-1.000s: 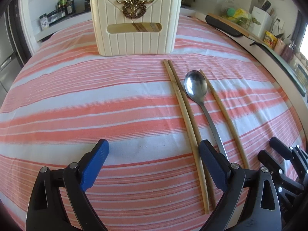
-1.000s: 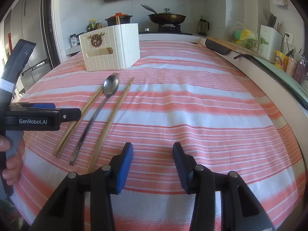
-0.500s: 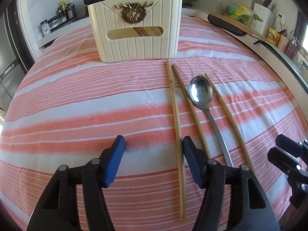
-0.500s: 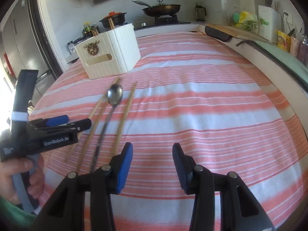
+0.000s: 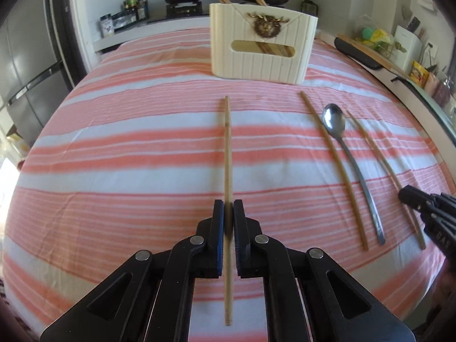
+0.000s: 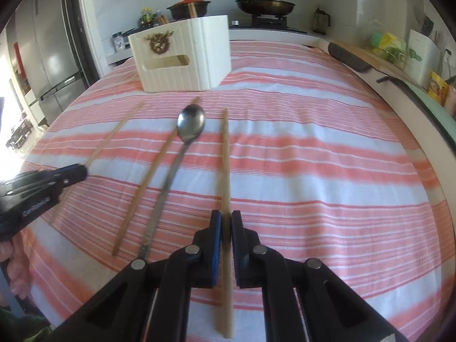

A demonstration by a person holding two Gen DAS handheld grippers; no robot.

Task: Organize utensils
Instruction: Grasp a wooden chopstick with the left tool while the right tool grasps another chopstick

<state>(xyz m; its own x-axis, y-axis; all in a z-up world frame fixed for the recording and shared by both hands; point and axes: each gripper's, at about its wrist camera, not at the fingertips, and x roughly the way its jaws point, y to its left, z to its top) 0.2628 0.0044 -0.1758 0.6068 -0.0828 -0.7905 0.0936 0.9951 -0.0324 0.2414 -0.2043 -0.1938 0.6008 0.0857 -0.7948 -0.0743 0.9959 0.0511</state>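
Both wrist cams low over striped tablecloth (image 5: 142, 148), facing cream holder (image 6: 182, 57); shared.

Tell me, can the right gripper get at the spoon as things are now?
Probably not yet. The spoon lies uncovered just left of the right gripper, but its jaws are shut on a chopstick, which it would have to release first.

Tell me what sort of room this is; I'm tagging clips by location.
Most likely a home kitchen: a lidded pan and a pot sit on a stove behind the striped table, with a fridge at the left.
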